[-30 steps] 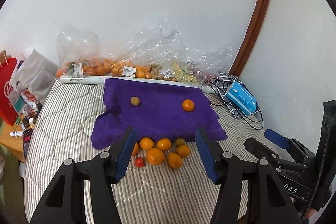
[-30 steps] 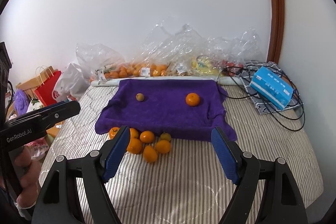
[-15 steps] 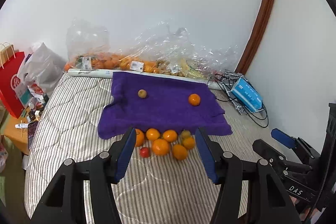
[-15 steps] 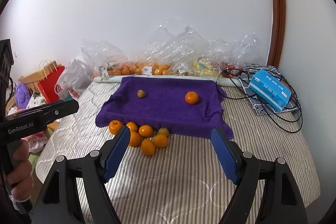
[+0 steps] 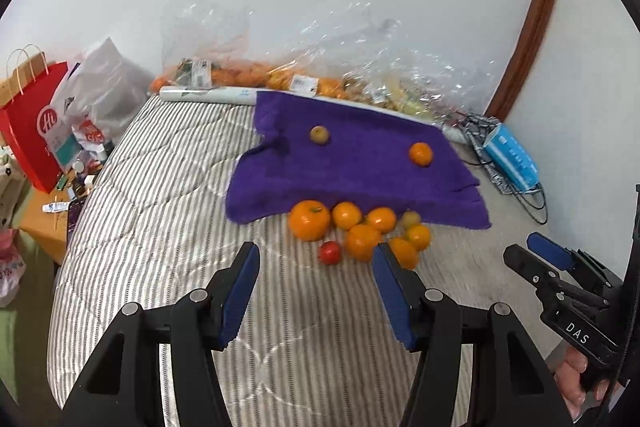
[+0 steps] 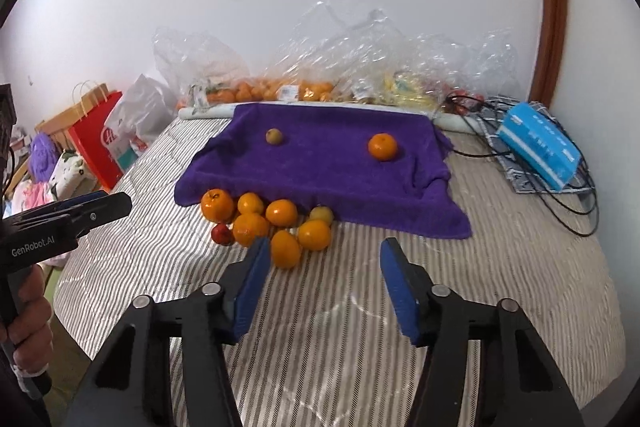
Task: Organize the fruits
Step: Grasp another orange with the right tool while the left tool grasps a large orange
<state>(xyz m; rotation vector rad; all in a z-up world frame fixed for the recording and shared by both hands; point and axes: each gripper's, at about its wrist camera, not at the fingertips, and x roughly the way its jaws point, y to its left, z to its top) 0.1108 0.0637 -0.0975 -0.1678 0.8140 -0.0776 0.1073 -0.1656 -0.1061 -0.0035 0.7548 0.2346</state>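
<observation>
Striped mattress [image 5: 168, 211] against a white wall; purple towel [image 5: 360, 167] spread at its far end. Clear plastic bags of fruit [image 6: 280, 89] line the wall behind the towel. Blue box [image 6: 538, 143] on tangled black cables at far right; red paper bag [image 5: 32, 123] off the left edge.

On the towel: one small yellow-green fruit [image 5: 319, 135] toward the left, one orange [image 5: 421, 154] toward the right, well apart.

Loose pile of oranges [image 6: 260, 223] on the mattress, touching the towel's near edge; a small red fruit [image 6: 222, 233] at its near-left side and a yellowish one [image 6: 321, 215] by the towel hem.

Left gripper [image 5: 314, 283]: jaws spread, nothing between them, held above the mattress just short of the pile.

Right gripper [image 6: 324, 279]: jaws have just been closing but remain apart, nothing between them; left pad [image 6: 256, 279] overlaps the nearest orange in view, contact cannot be told.
</observation>
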